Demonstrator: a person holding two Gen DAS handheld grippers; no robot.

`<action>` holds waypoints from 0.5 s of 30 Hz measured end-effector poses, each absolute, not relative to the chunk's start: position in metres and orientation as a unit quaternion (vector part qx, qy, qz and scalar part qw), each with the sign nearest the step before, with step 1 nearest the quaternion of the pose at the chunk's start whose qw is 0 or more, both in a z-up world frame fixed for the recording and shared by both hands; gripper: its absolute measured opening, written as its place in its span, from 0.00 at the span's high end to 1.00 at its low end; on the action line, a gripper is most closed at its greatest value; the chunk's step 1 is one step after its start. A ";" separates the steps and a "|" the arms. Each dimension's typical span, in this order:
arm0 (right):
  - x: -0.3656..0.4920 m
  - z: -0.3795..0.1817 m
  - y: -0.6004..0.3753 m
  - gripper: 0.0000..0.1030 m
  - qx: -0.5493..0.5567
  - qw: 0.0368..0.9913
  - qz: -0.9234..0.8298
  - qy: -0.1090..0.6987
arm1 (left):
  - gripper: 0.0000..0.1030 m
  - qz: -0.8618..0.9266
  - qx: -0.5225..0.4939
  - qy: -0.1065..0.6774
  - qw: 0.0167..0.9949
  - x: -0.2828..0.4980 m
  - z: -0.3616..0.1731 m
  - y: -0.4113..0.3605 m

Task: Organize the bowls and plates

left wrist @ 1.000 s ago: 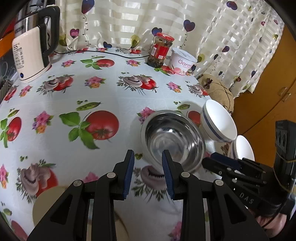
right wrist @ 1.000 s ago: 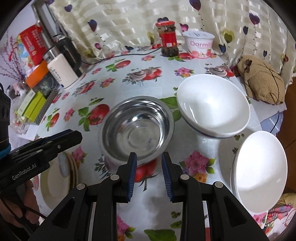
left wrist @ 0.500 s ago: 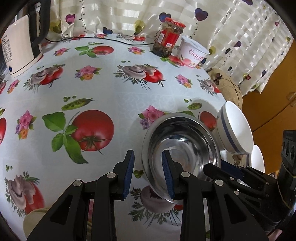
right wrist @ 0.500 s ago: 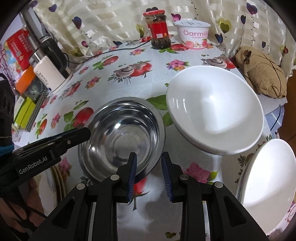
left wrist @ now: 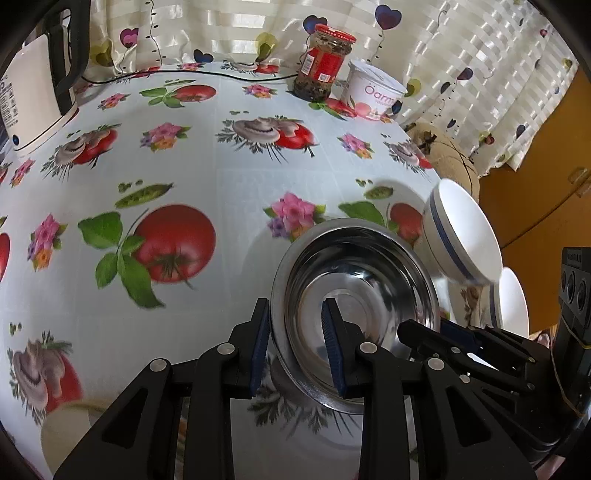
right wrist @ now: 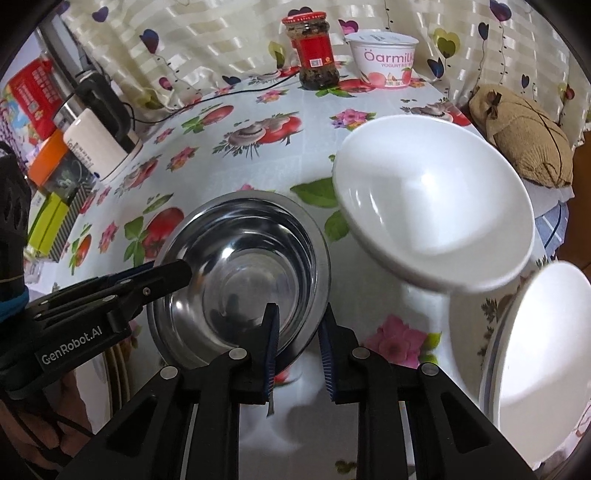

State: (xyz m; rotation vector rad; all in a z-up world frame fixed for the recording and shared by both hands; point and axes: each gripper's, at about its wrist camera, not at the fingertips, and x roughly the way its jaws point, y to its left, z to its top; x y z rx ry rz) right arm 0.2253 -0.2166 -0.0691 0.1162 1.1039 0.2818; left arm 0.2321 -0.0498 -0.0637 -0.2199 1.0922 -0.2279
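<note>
The steel bowl [left wrist: 360,314] sits upright on the patterned surface [left wrist: 207,177], near its front right part, and both grippers straddle its rim from opposite sides. The left gripper [left wrist: 295,343] has 1 finger inside the bowl and the other outside its left rim, so the wall runs between the blue pads; the jaws stand fairly narrow, and a gap shows on both sides of the wall, so they are not pressing on it. The right gripper [right wrist: 297,349] straddles the near rim the same way, 1 finger in the bowl and 1 outside; its jaws have just been closing with the rim between them, yet a gap shows beside the outer pad, so no firm grip is seen. In the right wrist view the left gripper's black fingers reach over the bowl's left edge. Just right of the steel bowl stands a white bowl [right wrist: 436,206] with a blue stripe under its rim, tilted in the fisheye view, and a second white bowl [right wrist: 543,354] lies further right at the surface's edge. At the back stand a red-lidded jar [left wrist: 323,62] and a yogurt tub [left wrist: 373,90] side by side before the curtain [left wrist: 221,29]. A white kettle [left wrist: 33,96] stands at the far left.
</note>
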 end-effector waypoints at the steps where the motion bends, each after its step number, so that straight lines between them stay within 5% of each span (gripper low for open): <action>1: 0.222 -0.069 -0.217 0.80 0.055 0.840 0.134 0.523 | 0.71 -0.109 -0.104 0.519 0.842 0.229 -0.064 -0.050; 15: 0.167 -0.065 -0.234 0.80 0.048 0.837 0.124 0.532 | 0.71 -0.136 -0.087 0.529 0.833 0.179 -0.067 -0.072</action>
